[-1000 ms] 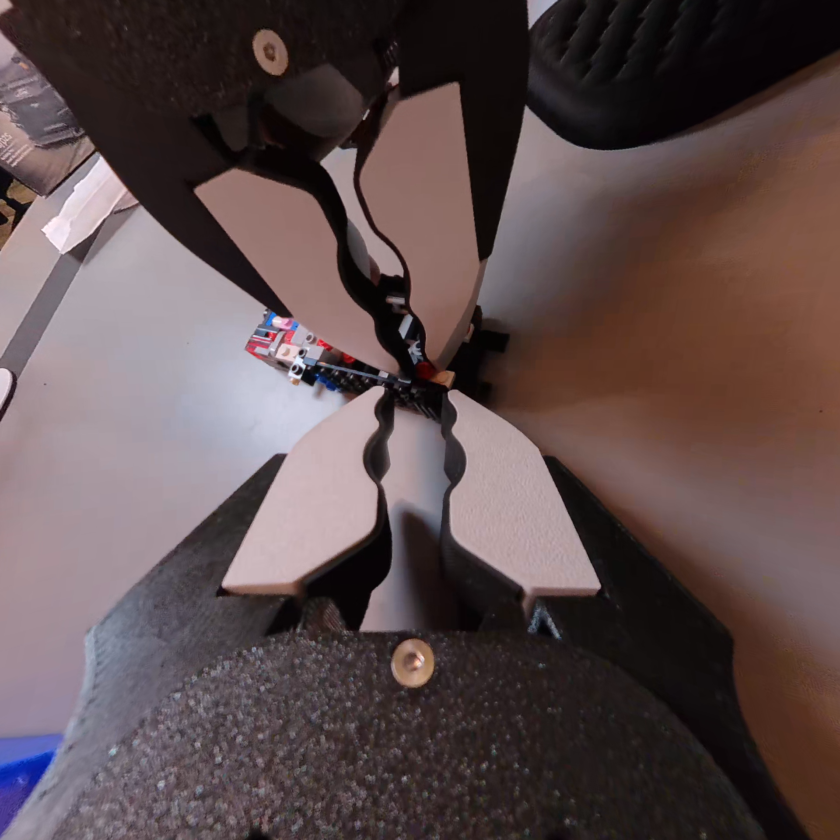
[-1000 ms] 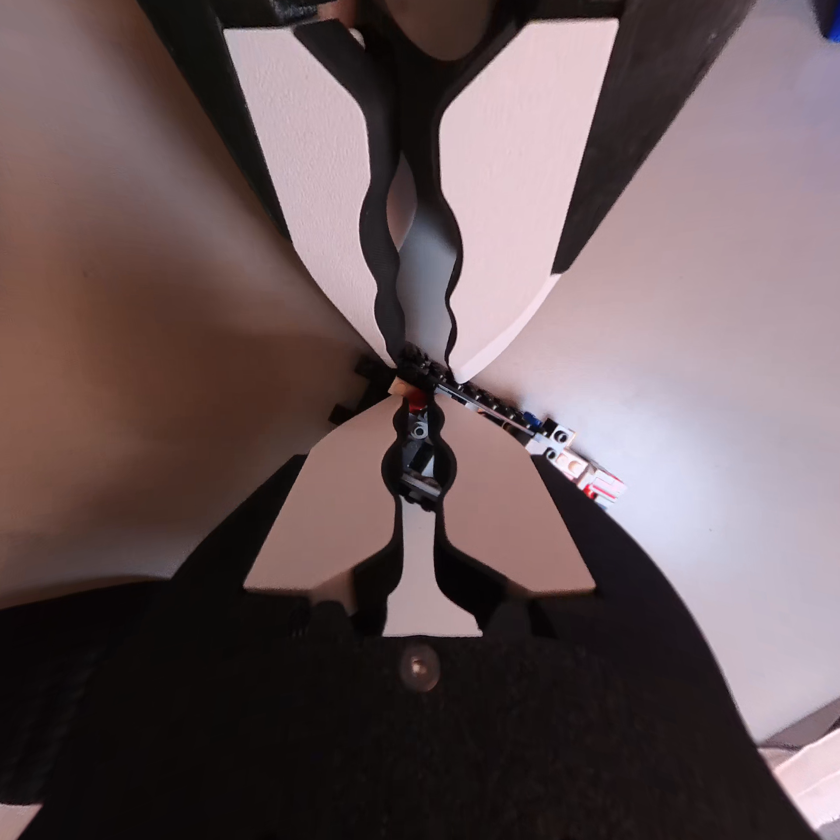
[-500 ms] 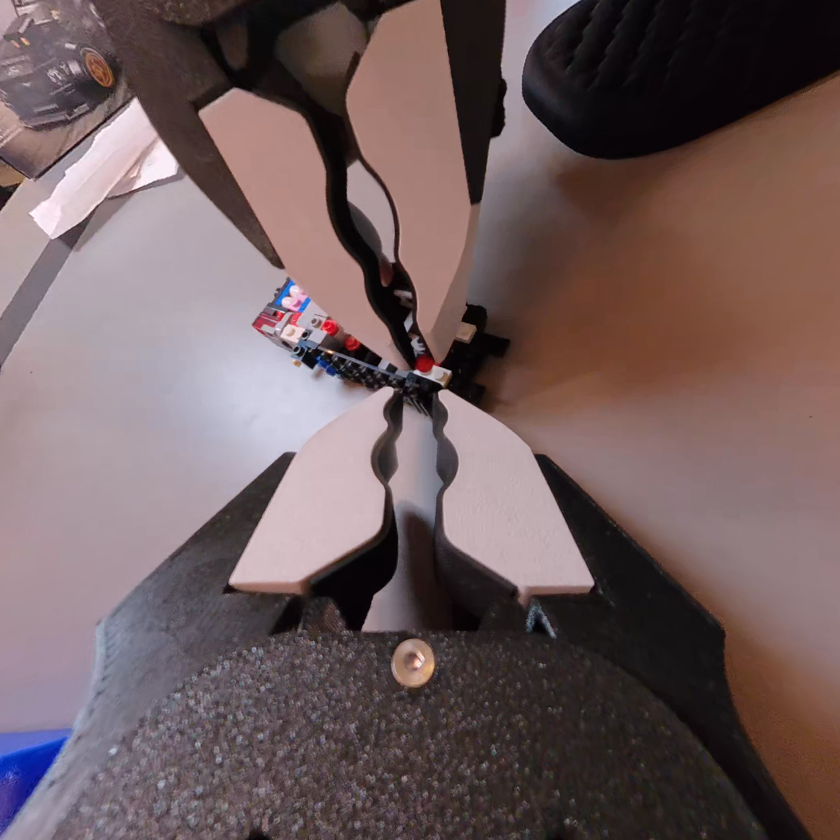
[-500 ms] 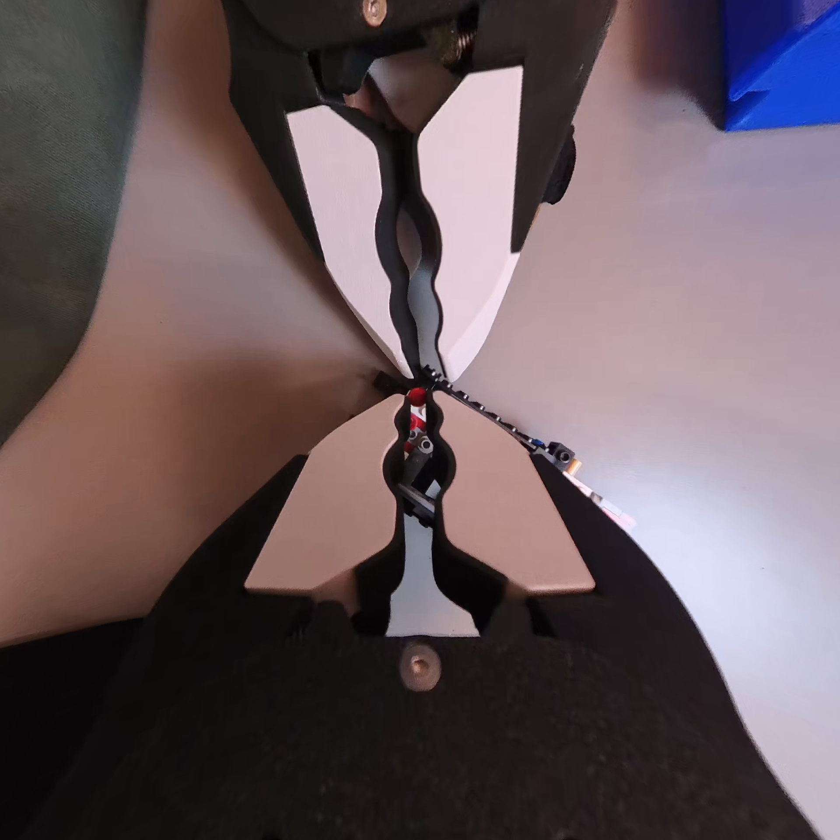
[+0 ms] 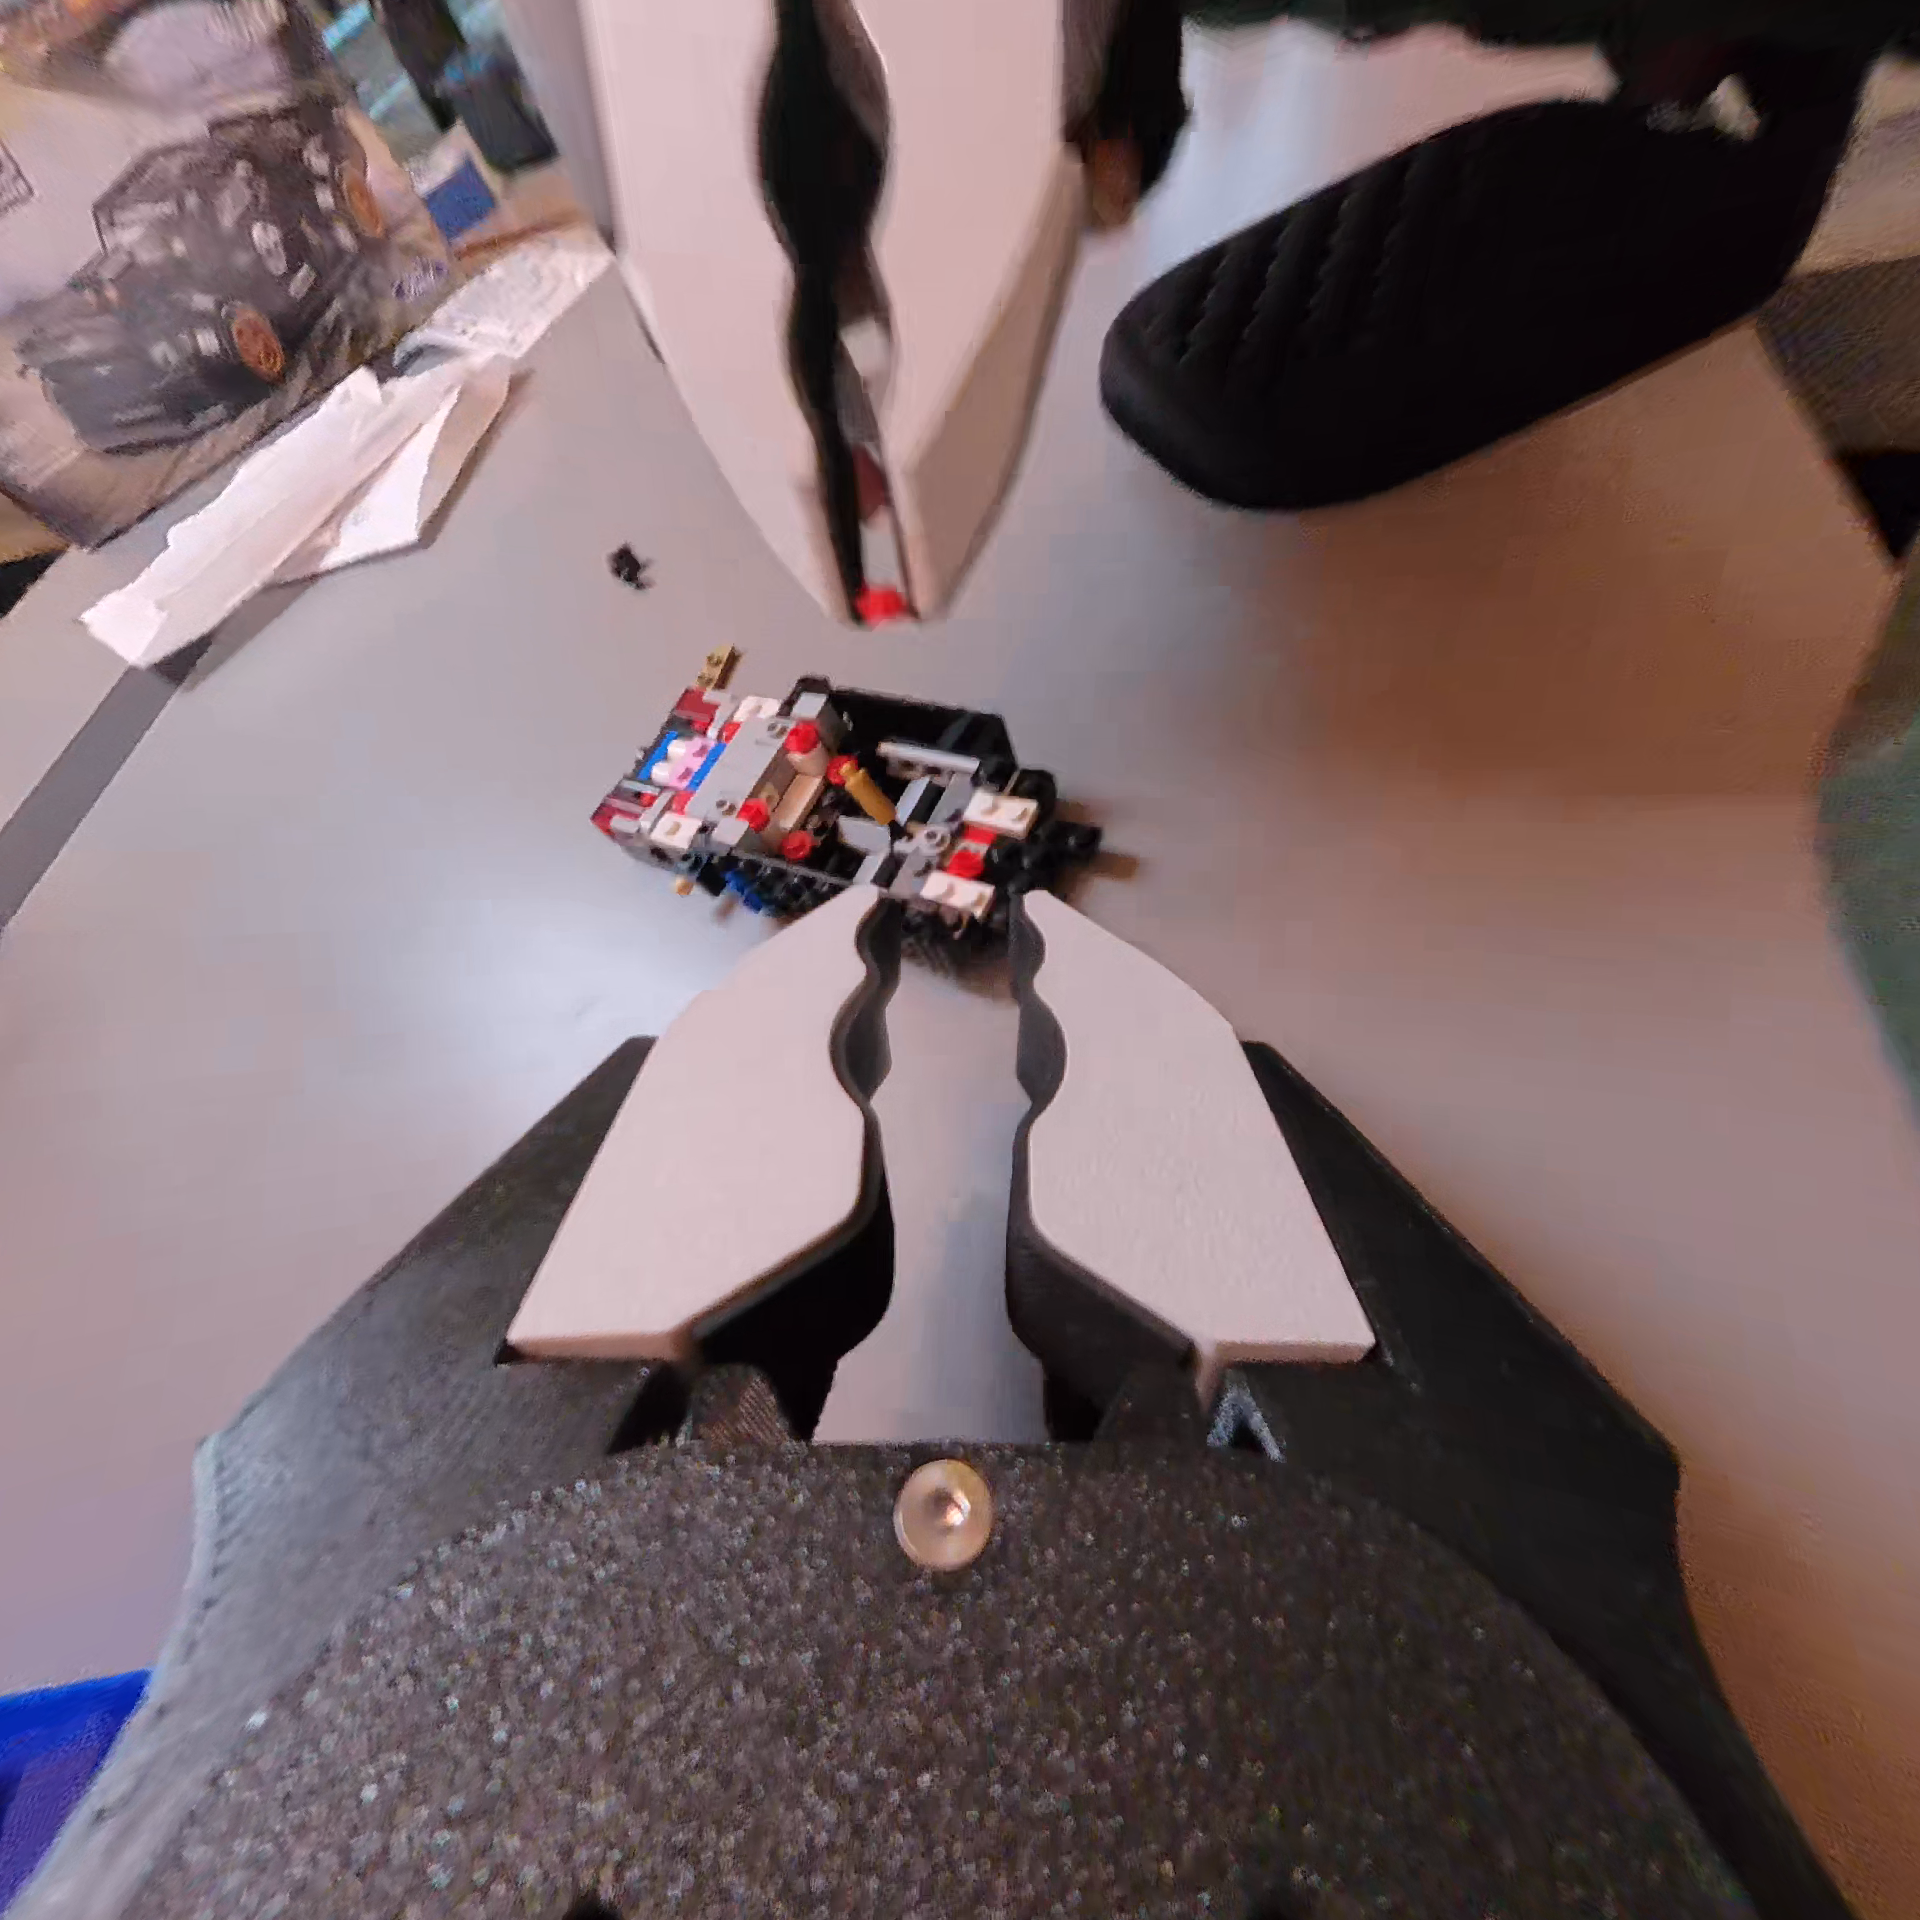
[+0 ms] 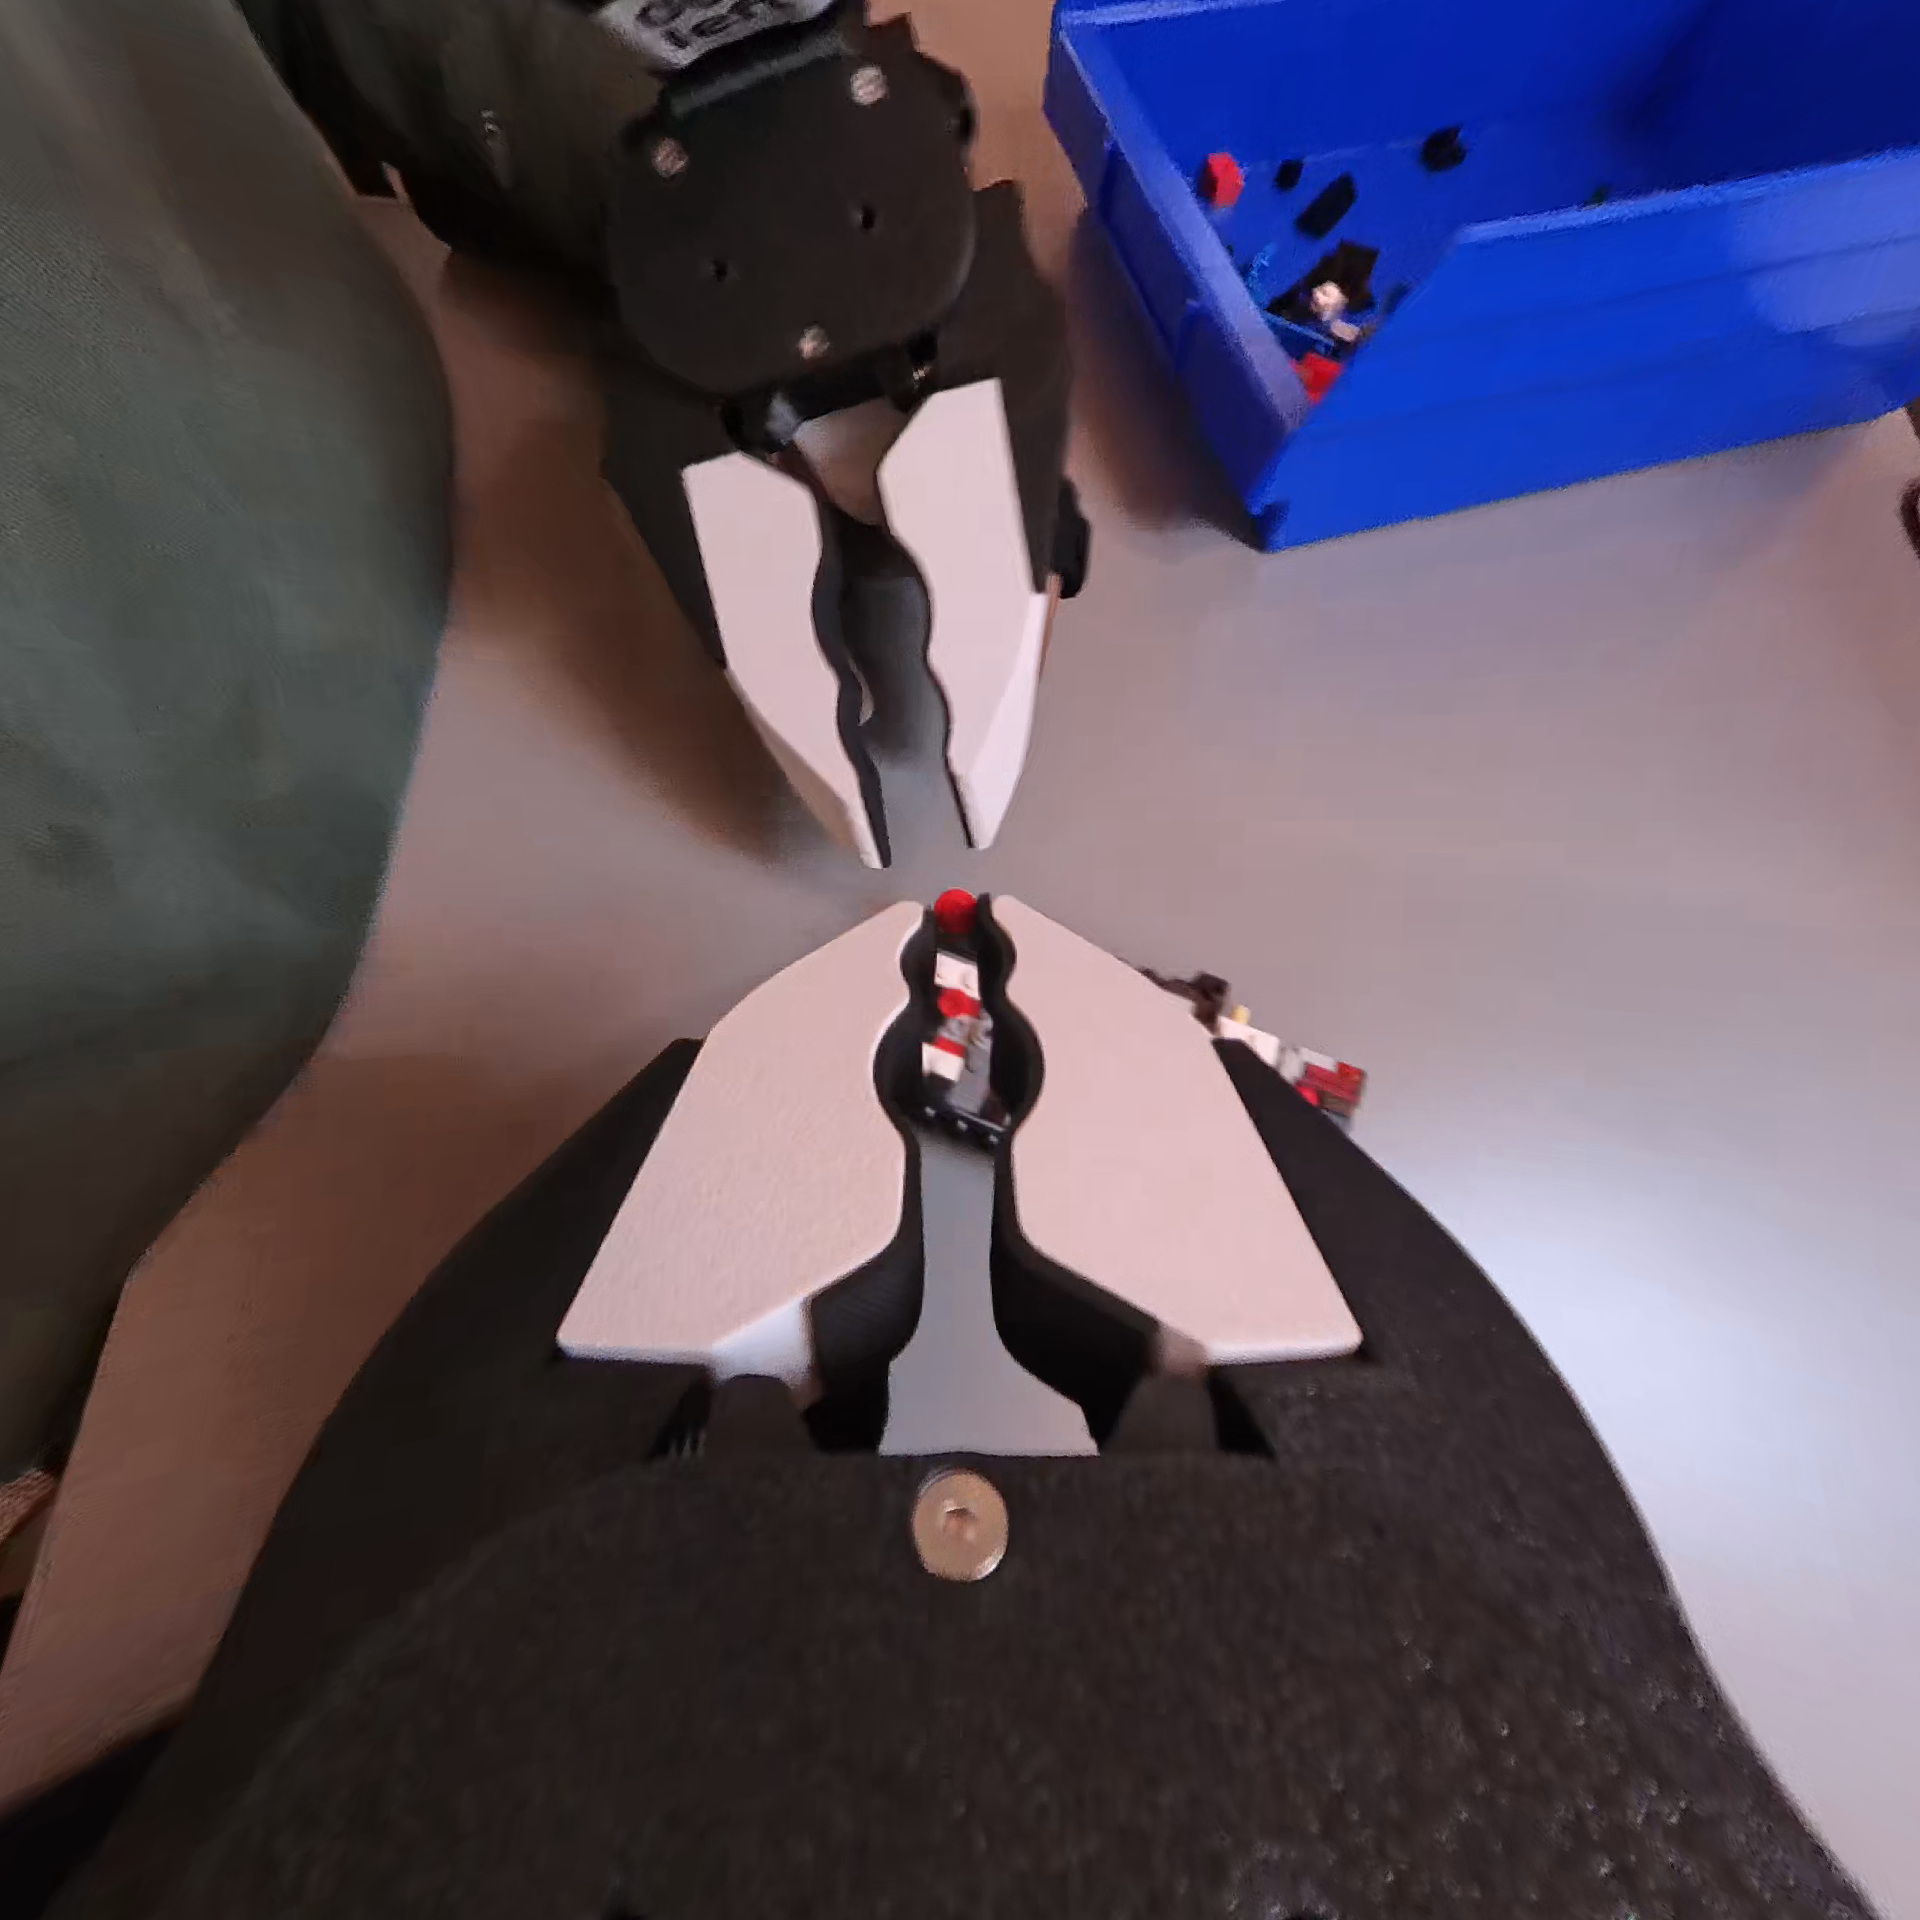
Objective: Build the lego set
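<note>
Lego chassis (image 5: 831, 805), a partly built black frame with grey, white and red bricks, is seen resting on the pale grey tabletop (image 5: 312, 1039), just beyond the left gripper's tips. A blue plastic bin (image 6: 1558, 343) of loose pieces is noted farther off. The left gripper (image 5: 940, 914) is held spread with nothing between its fingers. The right gripper (image 6: 954, 912) is pressed together on a small red round stud piece (image 6: 952, 906) at its tips, above the chassis. A tiny black piece (image 5: 627, 564) lies apart on the table.
</note>
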`<action>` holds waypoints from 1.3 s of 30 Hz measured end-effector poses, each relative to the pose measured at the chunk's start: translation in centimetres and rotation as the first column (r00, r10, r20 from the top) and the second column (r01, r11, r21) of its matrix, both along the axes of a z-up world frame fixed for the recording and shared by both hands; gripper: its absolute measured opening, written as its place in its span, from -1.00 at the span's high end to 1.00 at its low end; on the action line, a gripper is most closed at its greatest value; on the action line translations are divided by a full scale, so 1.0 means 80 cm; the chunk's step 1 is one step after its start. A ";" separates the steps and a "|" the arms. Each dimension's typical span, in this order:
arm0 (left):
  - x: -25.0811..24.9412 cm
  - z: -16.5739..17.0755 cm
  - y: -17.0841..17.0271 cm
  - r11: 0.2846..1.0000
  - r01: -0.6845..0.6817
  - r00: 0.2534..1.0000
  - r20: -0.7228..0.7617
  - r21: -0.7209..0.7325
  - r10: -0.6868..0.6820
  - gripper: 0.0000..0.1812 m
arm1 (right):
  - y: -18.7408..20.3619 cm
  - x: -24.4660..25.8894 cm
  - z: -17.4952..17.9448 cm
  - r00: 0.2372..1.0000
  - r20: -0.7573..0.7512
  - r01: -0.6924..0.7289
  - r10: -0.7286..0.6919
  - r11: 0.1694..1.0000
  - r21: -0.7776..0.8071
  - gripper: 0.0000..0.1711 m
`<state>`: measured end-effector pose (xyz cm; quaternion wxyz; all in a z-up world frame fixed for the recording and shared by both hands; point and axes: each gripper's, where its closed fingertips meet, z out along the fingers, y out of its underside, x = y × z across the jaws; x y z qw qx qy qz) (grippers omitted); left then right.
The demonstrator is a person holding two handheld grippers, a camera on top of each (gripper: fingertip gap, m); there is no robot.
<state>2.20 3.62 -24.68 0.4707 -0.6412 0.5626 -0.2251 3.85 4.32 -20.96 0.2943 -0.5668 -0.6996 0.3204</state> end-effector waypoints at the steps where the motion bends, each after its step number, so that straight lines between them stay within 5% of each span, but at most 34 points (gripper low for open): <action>1: 0.000 0.007 -0.003 1.000 0.016 0.999 0.031 0.003 -0.016 0.78 | -0.008 -0.004 -0.003 1.000 -0.009 0.000 0.000 1.000 0.013 0.92; 14: 0.003 0.049 -0.018 0.874 0.064 0.998 -0.029 0.483 -0.057 0.85 | -0.031 -0.037 0.001 0.989 -0.118 0.049 -0.092 0.943 -0.328 0.92; 24: -0.010 0.088 -0.017 0.775 0.025 1.000 -0.003 0.631 -0.030 0.92 | -0.036 -0.047 0.046 0.972 -0.197 -0.066 -0.131 0.650 -0.757 0.91; 27: -0.033 0.106 0.003 0.784 -0.059 0.998 0.043 0.618 0.041 0.92 | -0.015 -0.043 0.062 0.956 -0.238 -0.042 -0.170 0.725 -0.687 0.79; 31: -0.126 0.123 0.077 0.768 -0.335 0.923 0.028 0.546 0.383 0.92 | 0.022 -0.009 0.025 0.978 -0.070 0.169 -0.196 0.945 -0.279 0.79; 35: -0.213 0.089 0.117 0.780 -0.588 0.793 -0.039 0.213 0.609 0.92 | 0.024 0.027 -0.030 0.960 0.204 0.191 -0.194 0.981 0.034 0.79; 39: -0.243 0.050 0.120 0.744 -0.668 0.734 -0.150 0.017 0.662 0.62 | 0.006 0.026 -0.054 0.943 0.286 0.160 -0.168 0.986 0.051 0.79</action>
